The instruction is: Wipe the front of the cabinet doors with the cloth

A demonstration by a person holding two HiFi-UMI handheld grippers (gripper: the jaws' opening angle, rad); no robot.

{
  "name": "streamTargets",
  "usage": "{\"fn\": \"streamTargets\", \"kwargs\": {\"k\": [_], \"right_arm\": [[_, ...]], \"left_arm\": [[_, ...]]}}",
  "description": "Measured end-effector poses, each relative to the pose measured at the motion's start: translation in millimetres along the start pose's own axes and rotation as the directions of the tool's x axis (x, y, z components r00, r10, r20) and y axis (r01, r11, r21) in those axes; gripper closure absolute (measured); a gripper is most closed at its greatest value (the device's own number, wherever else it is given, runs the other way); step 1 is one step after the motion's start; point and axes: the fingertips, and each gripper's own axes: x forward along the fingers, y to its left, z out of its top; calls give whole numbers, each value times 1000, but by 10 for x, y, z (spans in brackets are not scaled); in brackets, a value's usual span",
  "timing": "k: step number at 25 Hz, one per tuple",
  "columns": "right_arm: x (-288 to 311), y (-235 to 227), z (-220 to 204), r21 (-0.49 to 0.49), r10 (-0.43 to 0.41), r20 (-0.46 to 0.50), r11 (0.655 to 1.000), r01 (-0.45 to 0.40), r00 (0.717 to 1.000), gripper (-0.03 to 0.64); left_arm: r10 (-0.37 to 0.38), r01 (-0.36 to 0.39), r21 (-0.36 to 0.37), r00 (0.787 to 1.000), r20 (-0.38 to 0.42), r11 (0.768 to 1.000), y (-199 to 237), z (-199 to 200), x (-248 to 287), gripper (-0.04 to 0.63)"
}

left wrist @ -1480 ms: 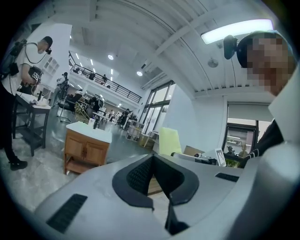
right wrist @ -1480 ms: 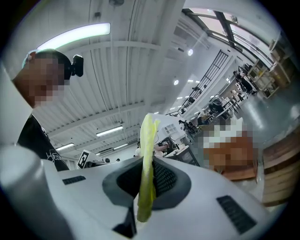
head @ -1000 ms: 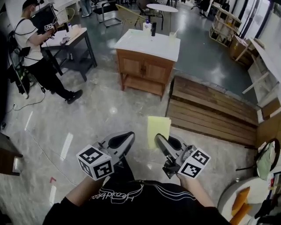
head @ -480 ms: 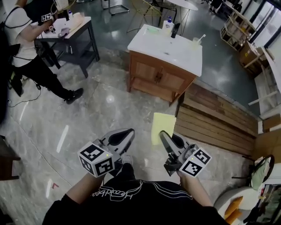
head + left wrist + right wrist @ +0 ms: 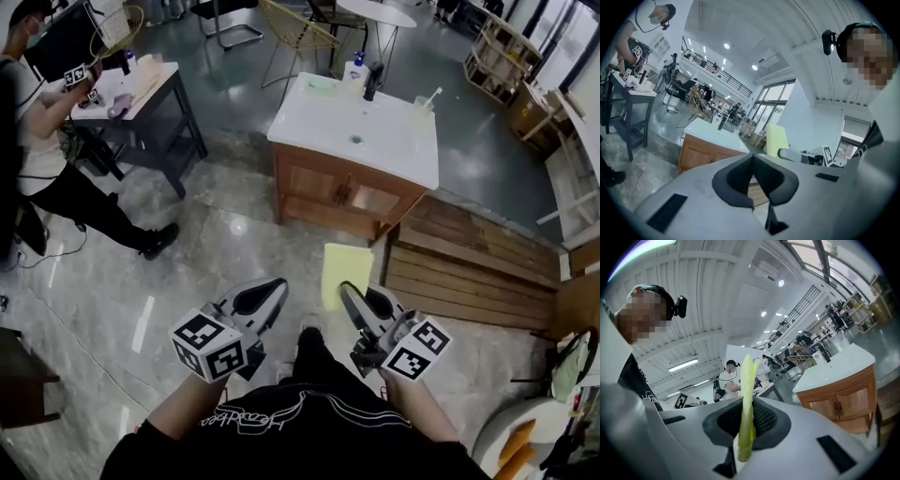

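Observation:
A wooden cabinet (image 5: 349, 197) with two front doors and a white top stands ahead on the floor; its doors (image 5: 843, 401) also show at the right of the right gripper view. My right gripper (image 5: 345, 292) is shut on a yellow cloth (image 5: 343, 273), which stands up edge-on between the jaws (image 5: 747, 404). My left gripper (image 5: 274, 288) is shut with nothing in it, at the left of the cloth. Both grippers are held close to my body, well short of the cabinet. The cloth (image 5: 776, 140) also shows in the left gripper view.
Bottles and a cup (image 5: 422, 103) stand on the cabinet top. Wooden planks (image 5: 478, 267) lie on the floor to the cabinet's right. A person (image 5: 42, 159) works at a dark table (image 5: 141, 108) at far left. A chair (image 5: 291, 33) and a round table (image 5: 380, 11) stand behind.
The cabinet has come nearer and shifted right in the head view as I walk toward it. Both grippers hold the same pose, the cloth still clamped.

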Motion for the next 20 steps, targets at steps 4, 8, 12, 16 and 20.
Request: {"fn": "streamTargets", "kwargs": {"k": [4, 8, 12, 16, 20], "right_arm": [[261, -451, 144, -7, -12, 18, 1000, 12, 1000, 577], [554, -963, 416, -13, -17, 29, 1000, 17, 999, 577], [930, -1488, 720, -17, -15, 31, 1000, 16, 999, 577], [1270, -1866, 1037, -29, -13, 28, 999, 14, 1000, 577], [1504, -2141, 1224, -57, -35, 12, 998, 36, 999, 577]], "left_arm": [[4, -4, 7, 1000, -9, 1000, 340, 178, 403, 591], [4, -4, 20, 1000, -22, 1000, 677, 446, 889, 591], [-8, 9, 31, 999, -32, 999, 1000, 787, 1435, 591], [-20, 23, 62, 999, -48, 998, 1250, 1111, 1860, 591], [-13, 15, 60, 1000, -27, 998, 1563, 1365, 2044, 591]]}}
